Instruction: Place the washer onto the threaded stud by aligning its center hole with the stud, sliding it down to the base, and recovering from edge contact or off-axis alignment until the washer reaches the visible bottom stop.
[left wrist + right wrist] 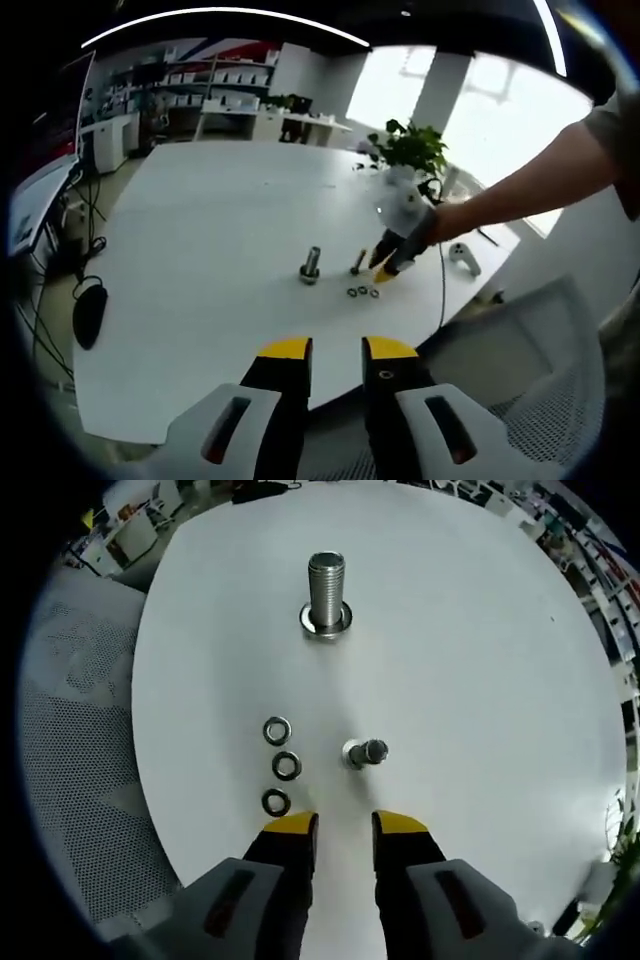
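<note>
A large threaded stud (pixel 326 592) stands upright on the white table (pixel 480 660), with a washer (pixel 326 623) around its base. A smaller stud (pixel 366 752) stands nearer. Three loose washers (pixel 282 765) lie in a row to its left. My right gripper (pixel 344 827) is open just short of them, with nothing between its yellow-tipped fingers. In the left gripper view the large stud (pixel 311 264), the small stud (pixel 358 262) and the washers (pixel 362 292) are far off on the table (pixel 220 230). The right gripper (pixel 388 270) hovers beside them. My left gripper (pixel 337 350) is open and empty, back over the table's near edge.
A person's arm (pixel 530 190) reaches in from the right. A potted plant (pixel 412 150) and a white controller (pixel 462 258) sit at the table's far side. A mesh chair (pixel 540 370) stands by the table edge. A black mouse-like object (pixel 89 310) and cables lie on the floor left.
</note>
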The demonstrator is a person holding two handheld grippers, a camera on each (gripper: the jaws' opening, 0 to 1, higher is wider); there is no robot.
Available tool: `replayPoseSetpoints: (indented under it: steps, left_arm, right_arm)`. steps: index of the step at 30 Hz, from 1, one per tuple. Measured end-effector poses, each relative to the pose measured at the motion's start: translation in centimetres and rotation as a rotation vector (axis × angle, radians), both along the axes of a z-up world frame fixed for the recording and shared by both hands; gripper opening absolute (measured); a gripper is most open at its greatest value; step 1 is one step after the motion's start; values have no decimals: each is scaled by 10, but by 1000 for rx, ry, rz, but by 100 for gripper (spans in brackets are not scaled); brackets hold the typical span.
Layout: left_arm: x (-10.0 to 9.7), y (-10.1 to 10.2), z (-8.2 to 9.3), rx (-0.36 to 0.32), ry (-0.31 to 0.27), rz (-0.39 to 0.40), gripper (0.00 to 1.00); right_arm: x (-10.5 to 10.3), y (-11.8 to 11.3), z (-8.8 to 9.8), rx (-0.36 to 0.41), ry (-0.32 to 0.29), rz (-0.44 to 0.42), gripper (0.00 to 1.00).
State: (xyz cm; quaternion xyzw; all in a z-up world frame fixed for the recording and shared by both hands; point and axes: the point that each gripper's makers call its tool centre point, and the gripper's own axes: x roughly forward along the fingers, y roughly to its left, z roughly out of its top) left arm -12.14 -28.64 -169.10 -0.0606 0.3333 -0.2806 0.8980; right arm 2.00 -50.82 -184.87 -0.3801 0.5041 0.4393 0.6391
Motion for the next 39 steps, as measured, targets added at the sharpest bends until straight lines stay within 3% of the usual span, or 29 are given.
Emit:
replayPoseSetpoints:
  steps: [8, 17, 20, 26, 31, 39]
  left_arm:
    - [-1, -2, -1, -6, 7, -13, 17]
    - [-1, -3, 0, -10, 4, -16, 17]
    - [-1, -3, 0, -9, 5, -17, 17]
    - [0, -2, 1, -9, -1, -14, 17]
    - [-1, -4, 1, -12, -1, -22, 17]
    - [-2, -6, -1, -6, 10, -31, 17]
  right_arm:
    - [-9, -9, -4, 0, 12, -49, 27]
    - [-32, 14, 0, 49, 54, 3, 30]
    - [-34, 15, -6, 21, 48, 21, 31]
    - [-37, 21, -6, -40, 41, 190, 28]
    - [-35, 22, -6, -77, 57, 162, 27]
    - [-36, 22, -6, -119, 56, 216, 22]
